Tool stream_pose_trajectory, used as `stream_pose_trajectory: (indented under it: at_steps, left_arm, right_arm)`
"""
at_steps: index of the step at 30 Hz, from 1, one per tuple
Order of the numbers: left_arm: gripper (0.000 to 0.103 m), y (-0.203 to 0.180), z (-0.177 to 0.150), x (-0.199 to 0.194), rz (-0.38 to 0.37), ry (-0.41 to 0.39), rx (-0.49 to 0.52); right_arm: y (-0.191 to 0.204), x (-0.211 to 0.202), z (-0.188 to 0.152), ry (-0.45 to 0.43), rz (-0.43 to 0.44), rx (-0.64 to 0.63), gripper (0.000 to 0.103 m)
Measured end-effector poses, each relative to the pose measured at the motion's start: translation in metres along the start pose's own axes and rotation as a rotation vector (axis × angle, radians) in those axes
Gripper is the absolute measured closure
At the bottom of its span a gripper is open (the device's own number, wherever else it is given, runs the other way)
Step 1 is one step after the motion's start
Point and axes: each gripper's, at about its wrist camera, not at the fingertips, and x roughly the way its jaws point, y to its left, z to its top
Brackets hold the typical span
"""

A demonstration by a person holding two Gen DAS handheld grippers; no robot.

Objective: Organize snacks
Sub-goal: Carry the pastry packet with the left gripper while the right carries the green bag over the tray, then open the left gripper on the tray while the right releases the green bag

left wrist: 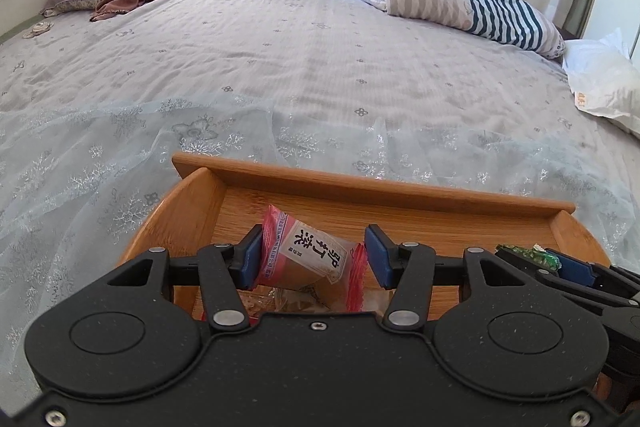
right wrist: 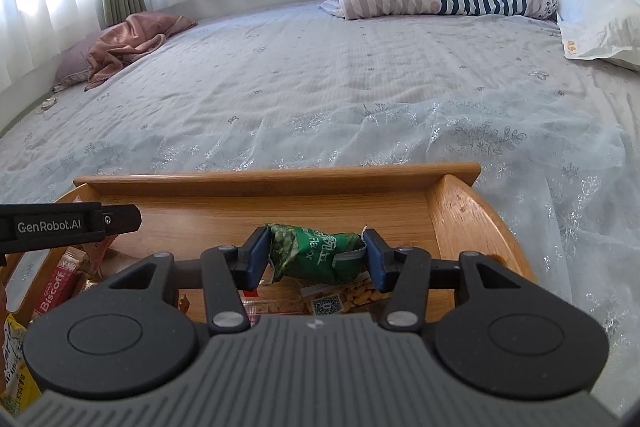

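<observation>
Left gripper (left wrist: pixel 312 255) barely pinching red snack packet (left wrist: pixel 308 253), right gripper (right wrist: pixel 316 255) clamped on green snack packet (right wrist: pixel 320 253), both above wooden tray's (right wrist: pixel 276 179) far edge: risk of slipping crooked onto biscuit packs.

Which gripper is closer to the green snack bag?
The right gripper. Its jaws are clamped on the green snack bag over the wooden tray. The left gripper is off to that bag's left, holding a red snack packet.

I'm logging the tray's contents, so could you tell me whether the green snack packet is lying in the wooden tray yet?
Not yet: the green snack packet is held between the right tongs above the wooden tray.
</observation>
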Motion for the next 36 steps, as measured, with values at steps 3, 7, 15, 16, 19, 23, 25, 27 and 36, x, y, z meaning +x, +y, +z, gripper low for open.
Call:
stream_pose_trajectory:
  at_steps: [3,7,15,16,19,23,25,27,36]
  left_arm:
    - [0.045,-0.001,0.0,0.0,0.012,0.004,-0.006]
    - [0.035,0.003,0.001,-0.003,0.005,0.008,-0.015]
    - [0.015,0.005,0.0,-0.028,0.013,-0.029,0.003]
    - [0.012,0.006,-0.001,-0.032,0.01,-0.031,0.0]
    - [0.007,0.008,-0.005,-0.047,0.011,-0.041,-0.005]
    - [0.003,0.011,-0.013,-0.074,0.01,-0.066,0.009]
    - [0.002,0.012,-0.02,-0.087,0.017,-0.078,0.021]
    - [0.002,0.011,-0.029,-0.101,0.019,-0.084,0.034]
    - [0.0,0.008,-0.089,-0.165,-0.016,-0.108,0.067]
  right_arm:
    - [-0.001,0.0,0.0,0.002,-0.001,0.003,0.046]
    - [-0.002,-0.001,0.001,0.007,0.008,0.008,0.029]
    - [0.0,-0.019,-0.004,-0.02,0.017,-0.012,0.023]
    - [-0.001,-0.023,-0.004,-0.027,0.021,-0.01,0.021]
    - [-0.001,-0.038,-0.005,-0.049,0.036,-0.015,0.015]
    - [0.0,-0.061,-0.01,-0.075,0.046,-0.027,0.012]
    - [0.0,-0.073,-0.015,-0.08,0.056,-0.028,0.011]
    - [0.0,-0.085,-0.023,-0.086,0.055,-0.025,0.011]
    - [-0.002,-0.141,-0.067,-0.127,0.064,-0.013,0.009]
